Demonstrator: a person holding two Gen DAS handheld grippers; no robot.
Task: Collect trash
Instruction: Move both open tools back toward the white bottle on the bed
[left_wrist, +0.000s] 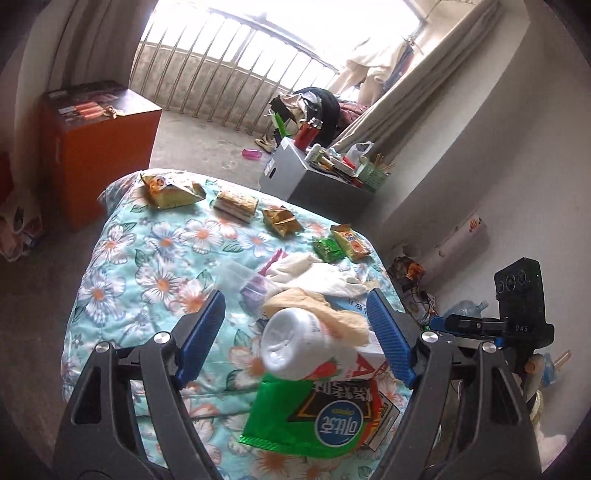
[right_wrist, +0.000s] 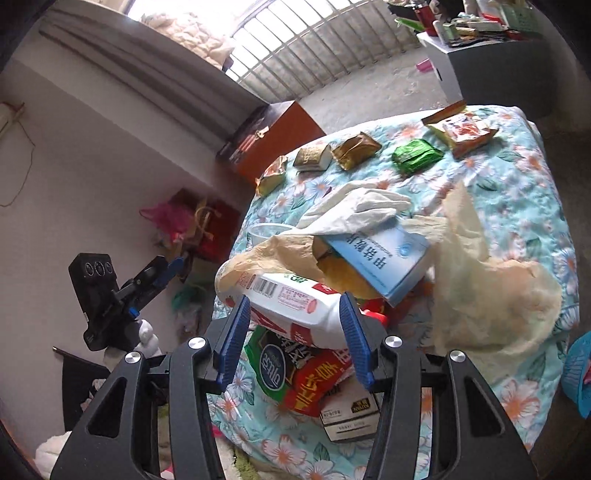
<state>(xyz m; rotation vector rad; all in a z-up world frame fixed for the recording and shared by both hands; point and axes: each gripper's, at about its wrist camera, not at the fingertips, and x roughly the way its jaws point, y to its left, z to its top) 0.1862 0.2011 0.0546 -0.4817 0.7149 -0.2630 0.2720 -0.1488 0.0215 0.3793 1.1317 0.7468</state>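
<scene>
A thin beige plastic bag (right_wrist: 491, 295) lay slumped on the floral quilt (left_wrist: 155, 258), its mouth gaping; a light-blue box (right_wrist: 384, 258) sat half inside it. A white bottle (right_wrist: 291, 306) lay on its side against the bag, resting on a green snack wrapper (left_wrist: 295, 424) and a red wrapper (right_wrist: 325, 376). A white glove (right_wrist: 354, 206) was draped beyond the box. Further wrappers, gold and green, lay in a row (left_wrist: 280, 219) along the far edge of the quilt, well apart from the bag. The left gripper (left_wrist: 295, 332) stood wide, empty, above the bottle. The right gripper (right_wrist: 295, 339) stood partly open, its pads flanking the bottle; contact could not be confirmed. An orange cabinet (left_wrist: 99, 147) stood beside the bed
</scene>
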